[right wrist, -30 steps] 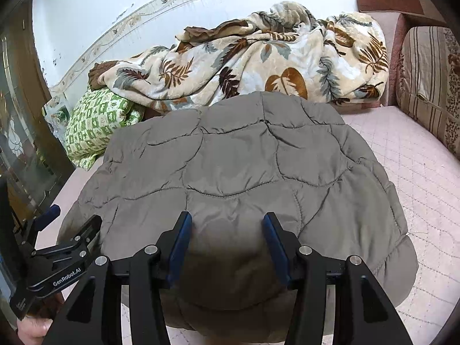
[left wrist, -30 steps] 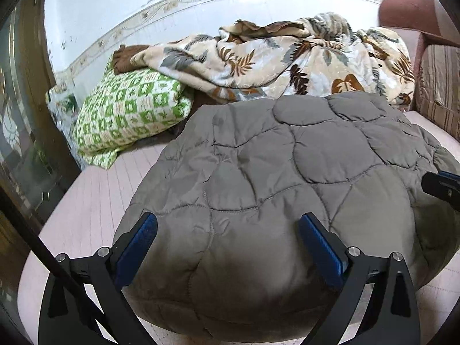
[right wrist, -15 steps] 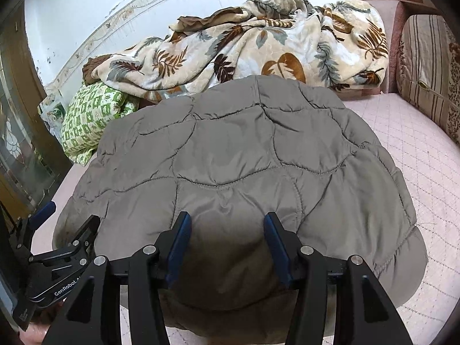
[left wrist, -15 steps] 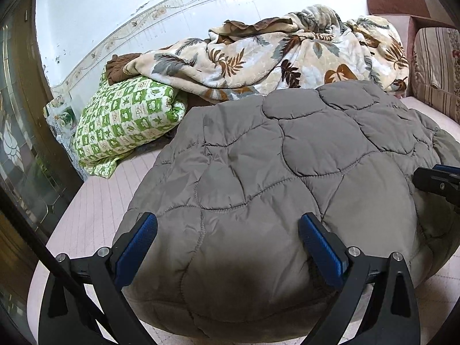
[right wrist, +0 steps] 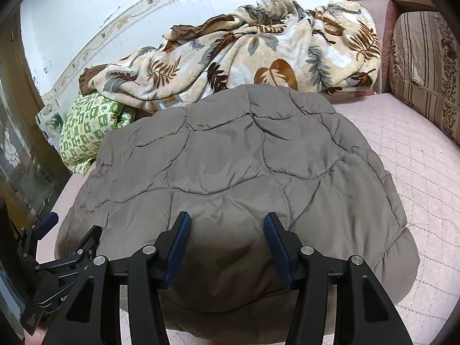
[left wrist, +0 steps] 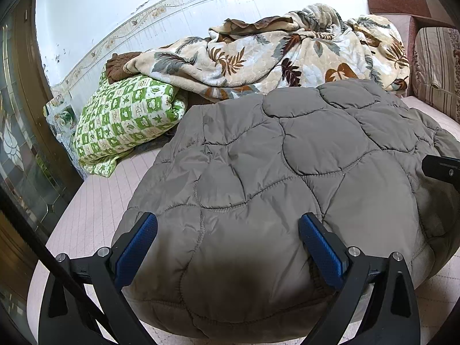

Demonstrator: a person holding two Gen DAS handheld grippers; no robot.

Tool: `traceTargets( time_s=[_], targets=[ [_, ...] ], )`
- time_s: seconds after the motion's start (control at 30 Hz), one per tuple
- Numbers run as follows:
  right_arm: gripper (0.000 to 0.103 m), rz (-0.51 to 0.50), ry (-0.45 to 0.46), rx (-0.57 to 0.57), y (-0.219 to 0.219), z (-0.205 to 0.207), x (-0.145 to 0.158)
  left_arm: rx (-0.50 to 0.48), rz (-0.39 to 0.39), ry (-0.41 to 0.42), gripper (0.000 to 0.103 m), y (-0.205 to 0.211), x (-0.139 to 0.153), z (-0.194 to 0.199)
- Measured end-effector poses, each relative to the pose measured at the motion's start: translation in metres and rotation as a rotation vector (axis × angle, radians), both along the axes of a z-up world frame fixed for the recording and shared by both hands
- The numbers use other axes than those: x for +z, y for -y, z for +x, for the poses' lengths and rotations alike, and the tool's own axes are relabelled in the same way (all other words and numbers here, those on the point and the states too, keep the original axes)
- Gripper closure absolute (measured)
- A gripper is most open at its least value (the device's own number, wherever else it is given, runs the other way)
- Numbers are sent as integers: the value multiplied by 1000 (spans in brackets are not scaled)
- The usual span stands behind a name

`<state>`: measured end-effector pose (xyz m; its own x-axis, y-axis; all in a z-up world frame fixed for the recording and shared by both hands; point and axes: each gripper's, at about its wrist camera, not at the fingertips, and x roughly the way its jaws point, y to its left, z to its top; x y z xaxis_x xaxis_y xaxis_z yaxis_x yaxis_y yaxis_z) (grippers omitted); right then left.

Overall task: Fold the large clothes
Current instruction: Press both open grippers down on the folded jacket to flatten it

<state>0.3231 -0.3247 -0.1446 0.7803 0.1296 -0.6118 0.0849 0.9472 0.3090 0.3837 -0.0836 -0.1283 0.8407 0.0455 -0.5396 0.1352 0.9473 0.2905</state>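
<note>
A grey quilted jacket [left wrist: 287,158] [right wrist: 230,158] lies in a puffy folded mound on the pink bed sheet [right wrist: 417,149]. My left gripper [left wrist: 227,241] stands wide open over the jacket's near edge, its blue pads apart from the fabric. My right gripper [right wrist: 227,235] is about half open over the same near edge further right, a soft bulge of the jacket lying between its fingers without the pads visibly pressing it. The left gripper [right wrist: 57,244] shows at the lower left of the right wrist view. A tip of the right gripper [left wrist: 442,169] shows at the left wrist view's right edge.
A leaf-patterned blanket [left wrist: 273,49] [right wrist: 244,49] is heaped against the wall behind the jacket. A green checked pillow [left wrist: 129,115] [right wrist: 89,120] lies at the back left. A striped cushion [right wrist: 425,66] stands on the right. A glass door [left wrist: 17,143] borders the bed's left side.
</note>
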Motion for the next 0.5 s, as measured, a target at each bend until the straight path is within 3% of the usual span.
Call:
traceTargets(
  time_s=[0.5],
  targets=[
    [45, -11, -31, 1, -1, 4, -7, 0, 0, -2, 4, 0, 0, 1]
  ],
)
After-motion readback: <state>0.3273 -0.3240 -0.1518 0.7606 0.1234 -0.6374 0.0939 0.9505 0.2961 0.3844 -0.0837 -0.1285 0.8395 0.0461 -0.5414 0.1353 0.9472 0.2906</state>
